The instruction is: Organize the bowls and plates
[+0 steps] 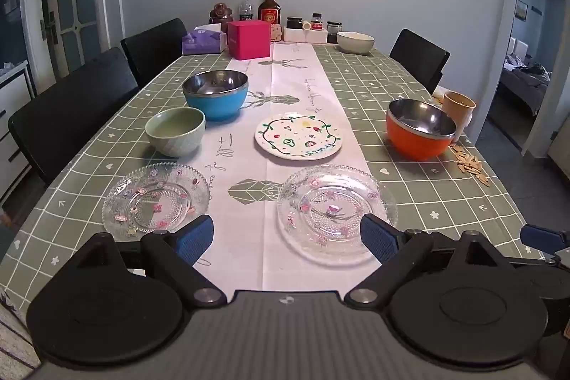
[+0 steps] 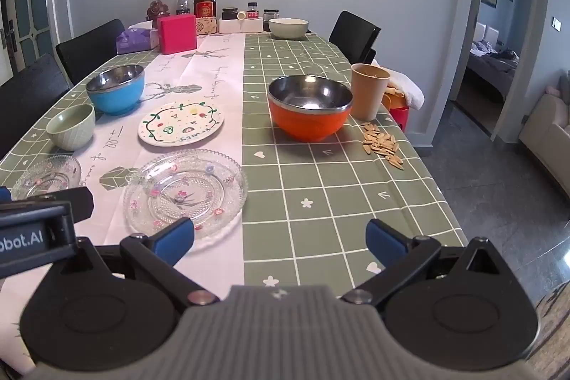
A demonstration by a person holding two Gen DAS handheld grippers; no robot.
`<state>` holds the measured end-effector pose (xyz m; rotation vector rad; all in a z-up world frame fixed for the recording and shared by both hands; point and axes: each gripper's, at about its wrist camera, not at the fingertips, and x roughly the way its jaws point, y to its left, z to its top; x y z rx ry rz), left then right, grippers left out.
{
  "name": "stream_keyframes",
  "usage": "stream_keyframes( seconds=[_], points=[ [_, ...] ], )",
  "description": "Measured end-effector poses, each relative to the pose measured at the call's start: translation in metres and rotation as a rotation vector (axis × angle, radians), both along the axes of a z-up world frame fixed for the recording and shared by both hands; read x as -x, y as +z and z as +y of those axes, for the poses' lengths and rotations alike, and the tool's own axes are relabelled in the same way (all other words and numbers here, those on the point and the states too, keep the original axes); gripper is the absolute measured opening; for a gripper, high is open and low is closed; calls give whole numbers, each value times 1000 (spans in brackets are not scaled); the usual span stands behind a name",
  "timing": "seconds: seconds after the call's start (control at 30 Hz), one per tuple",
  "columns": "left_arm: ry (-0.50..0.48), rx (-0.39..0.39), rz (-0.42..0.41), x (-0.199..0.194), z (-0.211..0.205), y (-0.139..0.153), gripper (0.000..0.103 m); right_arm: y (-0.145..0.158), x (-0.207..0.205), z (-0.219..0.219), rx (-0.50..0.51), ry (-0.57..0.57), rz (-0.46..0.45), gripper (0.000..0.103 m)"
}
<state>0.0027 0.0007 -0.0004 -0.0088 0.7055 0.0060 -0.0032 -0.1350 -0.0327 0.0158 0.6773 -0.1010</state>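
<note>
Glass plates [image 1: 155, 197] [image 1: 336, 209] sit low in the frame; an orange bowl [image 2: 310, 111] sits mid-frame. The left gripper [image 1: 286, 239] gapes wide, empty; the right gripper [image 2: 279, 237] likewise.

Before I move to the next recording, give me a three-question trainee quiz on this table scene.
1. True or false: the left claw is open and holds nothing.
2. How many clear glass plates with flower dots are on the table?
3. The tan paper cup stands beside which bowl? A) blue steel-lined bowl B) orange steel-lined bowl C) pale green ceramic bowl

Key: 1 true. 2 two: one on the left, one on the right. 3 B.
</note>
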Motion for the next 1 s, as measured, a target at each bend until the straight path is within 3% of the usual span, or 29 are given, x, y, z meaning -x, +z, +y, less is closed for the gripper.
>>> stream_keyframes(
  seconds=[0.1, 0.3, 1.0],
  points=[
    [16, 26, 27, -6, 1, 0, 103, 0, 0, 0, -4, 3, -2, 100],
    [8, 0, -39, 5, -3, 3, 103, 0, 0, 1, 21, 18, 3, 100],
    [15, 4, -29, 4, 1, -2, 103, -2, 1, 4, 37, -7, 10, 100]
  ],
)
